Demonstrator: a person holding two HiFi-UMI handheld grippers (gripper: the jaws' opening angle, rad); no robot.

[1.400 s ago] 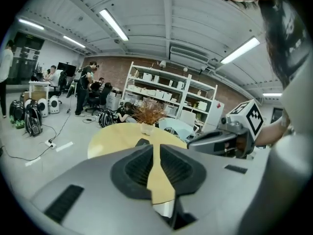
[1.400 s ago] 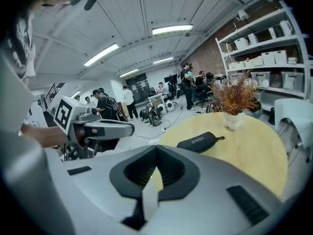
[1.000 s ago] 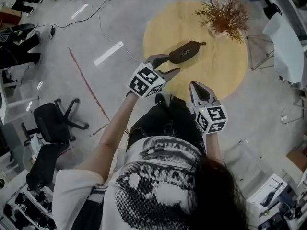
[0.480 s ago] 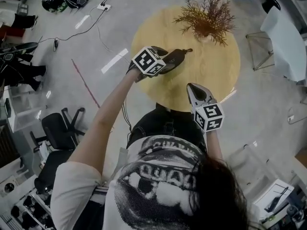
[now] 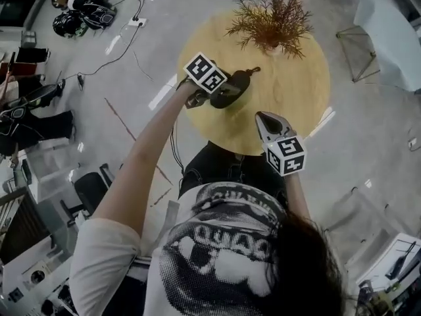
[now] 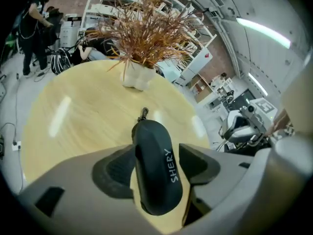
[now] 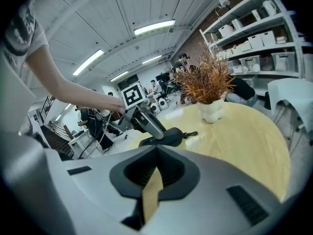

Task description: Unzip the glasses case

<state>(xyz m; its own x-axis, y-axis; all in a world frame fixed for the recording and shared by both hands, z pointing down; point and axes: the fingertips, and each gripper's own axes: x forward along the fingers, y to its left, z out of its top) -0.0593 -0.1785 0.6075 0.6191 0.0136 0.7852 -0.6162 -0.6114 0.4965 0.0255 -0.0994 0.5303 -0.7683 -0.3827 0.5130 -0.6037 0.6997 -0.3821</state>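
Straddling the case [image 6: 155, 166] on the table [image 5: 299, 107] with the left gripper [image 5: 210, 99], jaws just opening, released, hiding its near end; contents unseen. Holding dry twigs [image 6: 144, 31] in the vase [image 6: 136, 76] behind. Hovering the right gripper [image 5: 265, 119] clenched, empty.

- This looks like an open-plan robotics lab or workshop with a bare grey floor [image 5: 368, 130].
- Metal shelving [image 7: 254, 28] along the wall is stacked with white boxes.
- Long tube lights [image 7: 154, 27] run across a white panelled ceiling.
- A power strip [image 5: 137, 22] with loose cables lies on the floor beside piled dark gear [image 5: 79, 15].
- An office chair [image 5: 89, 188] stands nearby, and a person [image 6: 34, 18] stands among equipment in the background.
- The round wooden counter [image 5: 296, 91] carries a dried plant [image 5: 270, 18].
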